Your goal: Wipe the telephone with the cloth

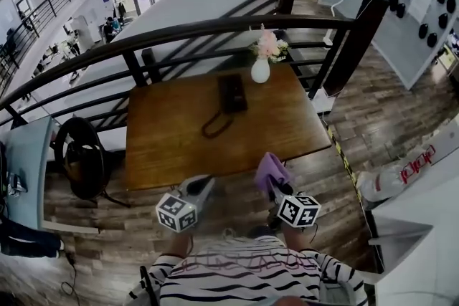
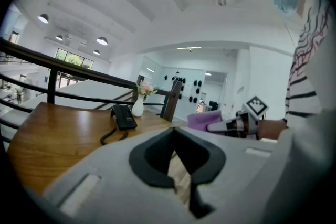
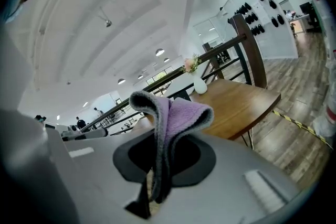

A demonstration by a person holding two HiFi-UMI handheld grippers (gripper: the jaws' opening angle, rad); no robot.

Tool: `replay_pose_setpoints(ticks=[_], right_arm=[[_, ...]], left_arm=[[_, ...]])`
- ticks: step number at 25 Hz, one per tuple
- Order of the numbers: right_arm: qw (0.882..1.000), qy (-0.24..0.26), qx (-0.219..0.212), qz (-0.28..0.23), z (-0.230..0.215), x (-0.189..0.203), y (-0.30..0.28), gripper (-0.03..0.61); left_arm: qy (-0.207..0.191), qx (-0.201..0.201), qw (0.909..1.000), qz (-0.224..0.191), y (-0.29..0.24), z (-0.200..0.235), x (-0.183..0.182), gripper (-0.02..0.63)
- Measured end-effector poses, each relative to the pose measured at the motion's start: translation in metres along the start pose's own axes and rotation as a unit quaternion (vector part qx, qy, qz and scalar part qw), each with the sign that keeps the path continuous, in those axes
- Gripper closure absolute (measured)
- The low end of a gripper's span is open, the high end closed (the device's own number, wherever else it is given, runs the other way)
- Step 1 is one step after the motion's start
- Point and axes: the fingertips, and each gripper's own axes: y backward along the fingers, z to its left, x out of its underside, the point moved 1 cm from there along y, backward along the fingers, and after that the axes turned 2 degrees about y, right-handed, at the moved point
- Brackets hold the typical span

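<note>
The black telephone [image 1: 233, 93] lies on the far half of the wooden table [image 1: 172, 147], its cord [image 1: 215, 127] looping toward me. Both grippers hang off the table's near edge, well short of the phone. My right gripper [image 1: 272, 188] is shut on a purple cloth [image 1: 271, 172], which sticks up from the jaws and folds over [image 3: 176, 118]. My left gripper [image 1: 203, 186] is beside it, shut with nothing in it [image 2: 181, 165]. From the left gripper view the telephone [image 2: 124, 116] sits ahead and the cloth [image 2: 202, 120] shows at the right.
A white vase [image 1: 260, 70] with pink flowers stands just right of the phone at the table's far edge. A dark railing [image 1: 179, 32] curves behind the table. A black bag [image 1: 82, 158] rests on the floor at left. A white counter [image 1: 416, 226] is at right.
</note>
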Motion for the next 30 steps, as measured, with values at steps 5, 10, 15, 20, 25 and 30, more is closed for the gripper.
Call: replay_pose_setpoints(ticks=[5,10,15,20,25,30], right_arm=[[1.000,0.004,0.005,0.010,-0.006,-0.010,-0.027,0.543],[1.000,0.007,-0.004,0.014,-0.017,-0.034,-0.063,0.543],[0.999,0.015,-0.020,0.021,-0.031,-0.062,-0.098,0.543],[0.998,0.022,-0.039,0.032,-0.053,-0.088,-0.130,0.543],[0.996,0.030,-0.060,0.051,-0.073,-0.110,-0.164,0.543],[0.993,0.044,-0.083,0.068,-0.094,-0.124,-0.194,0.543]], left_arm=[[0.015,0.004,0.9999,0.000,-0.016,0.024,-0.005,0.612],[0.020,-0.004,0.9998,-0.002,-0.038,0.051,-0.017,0.612],[0.020,-0.016,0.9996,-0.010,-0.068,0.073,-0.037,0.612],[0.019,-0.036,0.9990,-0.017,-0.104,0.091,-0.052,0.612],[0.028,-0.063,0.9973,-0.027,-0.132,0.112,-0.062,0.612],[0.043,-0.092,0.9941,-0.038,-0.159,0.130,-0.058,0.612]])
